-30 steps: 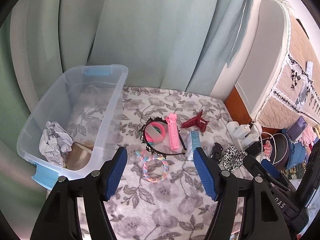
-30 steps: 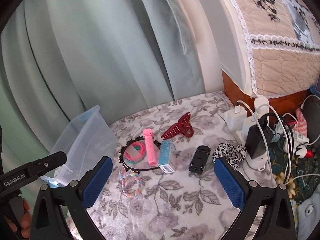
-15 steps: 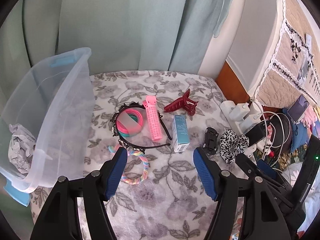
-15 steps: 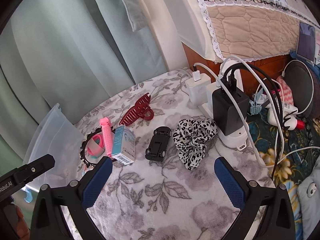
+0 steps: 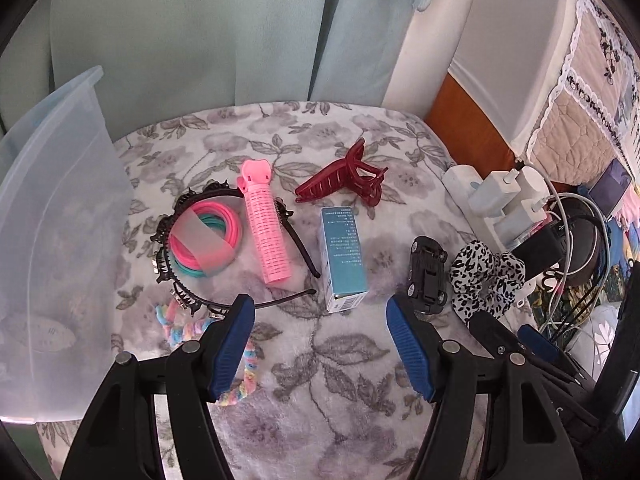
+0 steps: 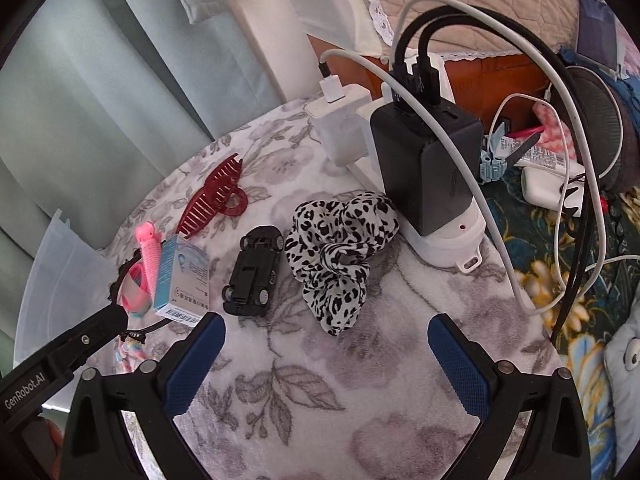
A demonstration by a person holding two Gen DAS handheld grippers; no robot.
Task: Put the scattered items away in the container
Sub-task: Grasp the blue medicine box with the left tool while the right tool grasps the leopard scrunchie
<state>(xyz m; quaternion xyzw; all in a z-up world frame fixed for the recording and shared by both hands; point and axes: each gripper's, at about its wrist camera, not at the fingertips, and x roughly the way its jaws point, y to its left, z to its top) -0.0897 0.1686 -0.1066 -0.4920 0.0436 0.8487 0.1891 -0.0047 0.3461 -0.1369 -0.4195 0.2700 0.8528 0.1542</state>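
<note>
On the floral blanket lie a teal box (image 5: 342,258), a pink hair roller (image 5: 266,232), a dark red claw clip (image 5: 344,178), a black headband (image 5: 180,240) around pink and teal hair ties (image 5: 208,240), a pastel braided tie (image 5: 188,328), a black toy car (image 5: 428,276) and a leopard scrunchie (image 5: 486,280). My left gripper (image 5: 320,332) hovers open just short of the teal box, nothing between its pads. My right gripper (image 6: 326,348) stands open over the blanket, the scrunchie (image 6: 340,256) just beyond its fingertips and the toy car (image 6: 254,270) to its left. The clear bin (image 5: 56,248) stands at left.
A white power strip (image 6: 444,240) with a black charger (image 6: 430,164), white adapters and looping cables crowds the right edge. Curtains hang behind. A wooden bed frame and quilted cover rise at back right. Clutter lies on a dark floral cloth (image 6: 552,264) at the far right.
Both grippers have sunk toward the blanket and shifted right; the items look larger and the bin has slid to the left edge. Both pairs of jaws keep the same width.
</note>
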